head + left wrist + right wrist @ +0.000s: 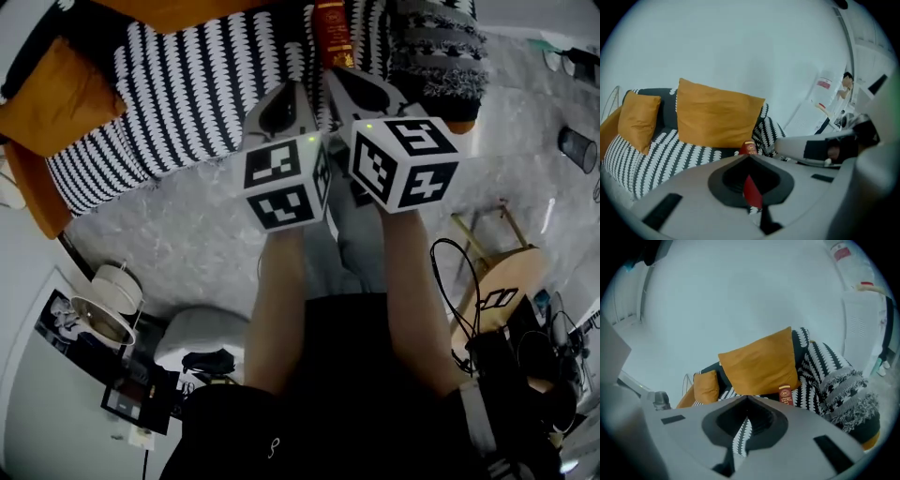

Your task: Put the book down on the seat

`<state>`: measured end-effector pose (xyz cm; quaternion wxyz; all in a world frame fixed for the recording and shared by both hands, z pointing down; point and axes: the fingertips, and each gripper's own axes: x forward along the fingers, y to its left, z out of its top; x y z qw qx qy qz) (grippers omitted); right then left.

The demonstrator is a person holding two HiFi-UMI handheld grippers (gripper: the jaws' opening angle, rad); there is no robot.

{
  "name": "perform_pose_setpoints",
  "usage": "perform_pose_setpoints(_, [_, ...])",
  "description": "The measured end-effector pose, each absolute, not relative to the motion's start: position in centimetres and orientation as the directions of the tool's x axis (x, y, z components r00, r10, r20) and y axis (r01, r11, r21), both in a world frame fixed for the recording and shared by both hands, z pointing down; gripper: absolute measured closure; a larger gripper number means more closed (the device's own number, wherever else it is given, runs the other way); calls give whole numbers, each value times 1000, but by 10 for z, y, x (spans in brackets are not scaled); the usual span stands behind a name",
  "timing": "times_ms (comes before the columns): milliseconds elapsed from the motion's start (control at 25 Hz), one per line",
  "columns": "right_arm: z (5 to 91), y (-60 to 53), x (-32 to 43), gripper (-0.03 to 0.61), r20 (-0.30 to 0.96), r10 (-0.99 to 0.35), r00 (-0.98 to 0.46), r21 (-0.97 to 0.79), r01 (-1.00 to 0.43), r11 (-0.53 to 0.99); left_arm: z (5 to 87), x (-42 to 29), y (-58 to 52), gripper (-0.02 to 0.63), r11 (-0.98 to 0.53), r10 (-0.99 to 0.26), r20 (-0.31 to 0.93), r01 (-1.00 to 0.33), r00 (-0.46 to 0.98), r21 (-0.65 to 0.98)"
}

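Striped sofa (187, 94); orange cushions (717, 115); fringed throw (441, 52).

The book (331, 33) is a slim red volume with gold print and a round gold emblem near the top of its spine. It stands upright on end, pinched between my left tongs (749, 157), which are closed on its lower part so that its top pokes out past the tips. It hangs over the sofa seat (187, 94), a wide cushion covered in a black-and-white zigzag-striped fabric, towards the seat's right end and just in front of the large orange cushion (717, 117). I cannot tell whether its bottom edge touches the fabric.
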<state>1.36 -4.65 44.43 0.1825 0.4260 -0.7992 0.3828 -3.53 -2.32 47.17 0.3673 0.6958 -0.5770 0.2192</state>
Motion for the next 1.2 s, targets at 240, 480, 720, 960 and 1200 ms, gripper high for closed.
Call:
perform_pose_setpoints(240, [372,-50,6,569,547,-594,-590,-454,-805,381,401,-38,-33,600,-83,-712,660,-962,241,262])
perform_pose_setpoints(480, [325,-57,7,569,503,-622,-601,-398,-799,450,359,-32,-44,600,-102,-749,607,-952,265,290])
perform_pose_setpoints(720, [252,-79,24,568,395,-720,-570,-320,-820,474,288,-13,-75,600,-195,-813,490,-940,315,281])
perform_pose_setpoints(960, [184,-107,47,569,288,-858,-426,-190,-903,385,209,-14,-103,600,-263,-858,398,-944,324,201])
perform_pose_setpoints(1200, [146,-109,42,569,189,-866,-462,-145,-886,441,174,-17,-107,600,-257,-893,334,-952,300,167])
